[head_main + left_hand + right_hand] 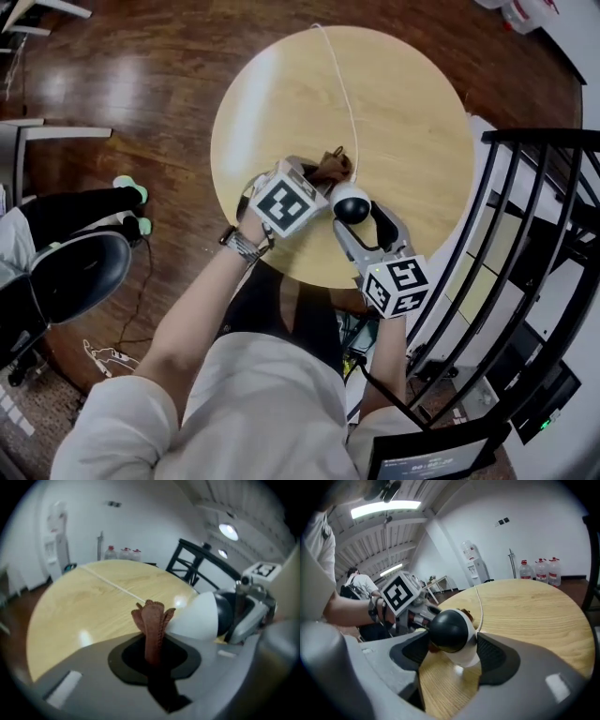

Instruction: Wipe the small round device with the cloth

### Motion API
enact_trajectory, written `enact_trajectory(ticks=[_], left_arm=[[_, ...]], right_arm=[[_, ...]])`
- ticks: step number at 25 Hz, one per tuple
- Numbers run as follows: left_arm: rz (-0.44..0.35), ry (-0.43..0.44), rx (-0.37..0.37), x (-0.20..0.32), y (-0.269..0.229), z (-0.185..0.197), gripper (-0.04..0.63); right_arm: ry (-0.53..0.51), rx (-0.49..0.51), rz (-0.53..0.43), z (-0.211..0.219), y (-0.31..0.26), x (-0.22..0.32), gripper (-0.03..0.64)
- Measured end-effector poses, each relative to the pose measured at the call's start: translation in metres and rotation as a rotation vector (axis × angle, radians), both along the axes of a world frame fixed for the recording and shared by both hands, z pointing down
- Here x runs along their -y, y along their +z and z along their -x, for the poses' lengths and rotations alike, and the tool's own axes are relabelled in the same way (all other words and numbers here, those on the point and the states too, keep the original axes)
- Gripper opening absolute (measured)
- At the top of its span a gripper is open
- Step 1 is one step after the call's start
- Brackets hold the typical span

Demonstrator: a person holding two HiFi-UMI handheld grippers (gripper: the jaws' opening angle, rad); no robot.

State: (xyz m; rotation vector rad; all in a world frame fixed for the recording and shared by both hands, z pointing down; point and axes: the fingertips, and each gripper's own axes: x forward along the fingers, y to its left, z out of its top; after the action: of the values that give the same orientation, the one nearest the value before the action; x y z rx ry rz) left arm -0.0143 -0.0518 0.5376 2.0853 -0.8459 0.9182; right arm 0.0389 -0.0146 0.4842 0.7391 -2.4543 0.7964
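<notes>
We had the right gripper (356, 214) pressed onto the small round device (352, 204), one jaw on each side of its white shell, its black dome turned back toward us in the right gripper view and its white side facing away; it sat low over the near edge of the counter (412, 122), and we could not tell whether it rested on the wood. A thin white cable (342, 84) ran from it to the far edge. Our left gripper (322, 178) was closed on the cloth (330, 167), a brown fold pinched upright with its ruffled tip standing clear of the jaws. The cloth lay just left of the device and slightly beyond it, its tip against or just beside the white shell. As we judged it, the wipe turned on that gap: the left gripper was the one to move, rightward across the shell, while the right gripper kept the device firm
</notes>
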Motion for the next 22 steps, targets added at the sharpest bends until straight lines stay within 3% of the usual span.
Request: enact_trajectory(ticks=[1,2,3,7,9,10,12,16,19,22], left_arm=[[-0.053,0.046,0.033,0.001,-0.007,0.003,0.066],[-0.092,0.048,0.016,0.004,-0.018,0.007,0.066],[-0.115,0.014,-0.045,0.007,-0.033,0.011,0.066],[-0.059,-0.189,-0.450,0.006,-0.106,0.011,0.066],[-0.007,-0.210,-0.609,0.006,-0.130,-0.006,0.066],[0.006,-0.207,-0.654,0.008,-0.134,-0.018,0.066],[-0.004,-0.181,-0.624,0.006,-0.123,-0.040,0.066],[-0.103,-0.127,-0.371,-0.007,-0.080,-0.056,0.067],[-0.132,-0.222,-0.319,-0.014,-0.064,-0.052,0.067],[-0.210,-0.326,-0.293,-0.015,-0.059,-0.046,0.067]], right_arm=[[-0.020,-0.038,-0.021,0.002,0.004,-0.004,0.319],[-0.031,-0.061,-0.039,0.005,0.007,-0.008,0.319],[-0.030,-0.062,-0.048,0.006,0.007,-0.012,0.319],[-0.010,-0.014,-0.030,-0.001,0.003,-0.027,0.319],[-0.008,-0.016,-0.045,-0.010,0.004,-0.028,0.319],[-0.007,-0.020,-0.052,-0.017,0.005,-0.027,0.319],[0.000,-0.027,-0.052,-0.031,0.004,-0.029,0.319],[0.038,-0.039,-0.052,-0.053,-0.007,-0.039,0.319],[0.063,-0.054,-0.061,-0.068,-0.012,-0.043,0.319],[0.079,-0.090,-0.066,-0.080,-0.010,-0.045,0.319]])
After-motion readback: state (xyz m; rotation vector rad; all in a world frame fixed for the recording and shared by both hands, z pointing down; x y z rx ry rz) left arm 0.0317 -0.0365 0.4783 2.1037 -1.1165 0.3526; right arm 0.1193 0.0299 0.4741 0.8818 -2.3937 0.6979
